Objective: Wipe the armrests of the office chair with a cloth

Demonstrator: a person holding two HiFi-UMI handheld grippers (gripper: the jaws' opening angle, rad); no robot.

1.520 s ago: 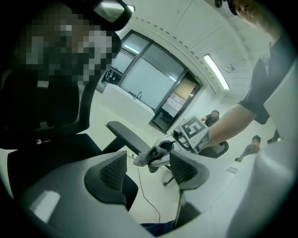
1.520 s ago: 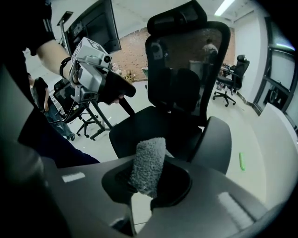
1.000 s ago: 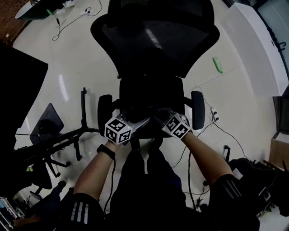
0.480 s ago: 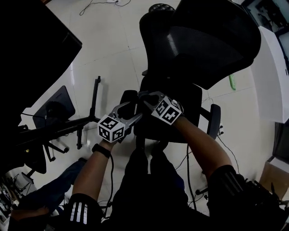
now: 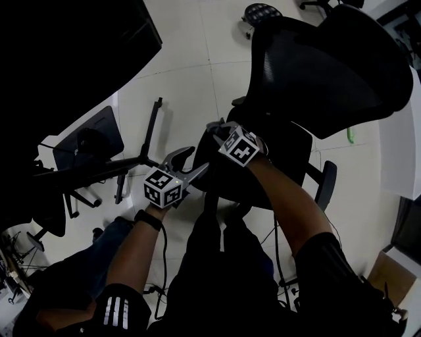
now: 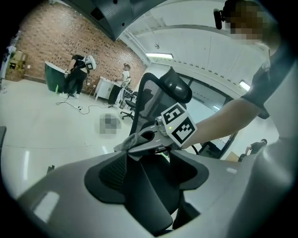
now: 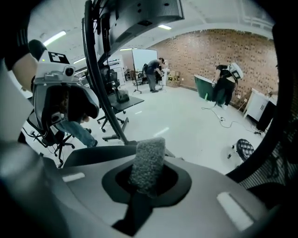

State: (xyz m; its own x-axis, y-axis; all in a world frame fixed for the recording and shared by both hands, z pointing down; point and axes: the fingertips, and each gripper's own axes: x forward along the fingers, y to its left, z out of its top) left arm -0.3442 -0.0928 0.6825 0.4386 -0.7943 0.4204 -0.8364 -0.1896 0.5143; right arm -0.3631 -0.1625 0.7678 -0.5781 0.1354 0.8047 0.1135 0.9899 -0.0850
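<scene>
The black mesh office chair [image 5: 329, 72] stands at the upper right of the head view, its right armrest [image 5: 325, 184] free. My right gripper [image 5: 215, 128] is shut on a grey fuzzy cloth [image 7: 148, 160] at the chair's left side, beside the seat [image 5: 289, 155]. The left gripper view shows that cloth [image 6: 124, 144] sticking out of the right gripper [image 6: 139, 142]. My left gripper [image 5: 198, 158] is just below it, fingers spread. A black smooth part, apparently the left armrest [image 6: 149, 195], lies between its pads; whether they touch it is unclear.
A black desk [image 5: 66, 59] fills the upper left. A black floor stand [image 5: 148, 141] and a second chair [image 5: 85, 141] lie left of my grippers. A stool [image 5: 260, 12] stands beyond, a white table [image 5: 398, 158] at the right. People [image 7: 153, 74] stand far off.
Both grippers have moved from the seat's front edge to the chair's left side. The view has swung, so the chair now sits further up and right.
</scene>
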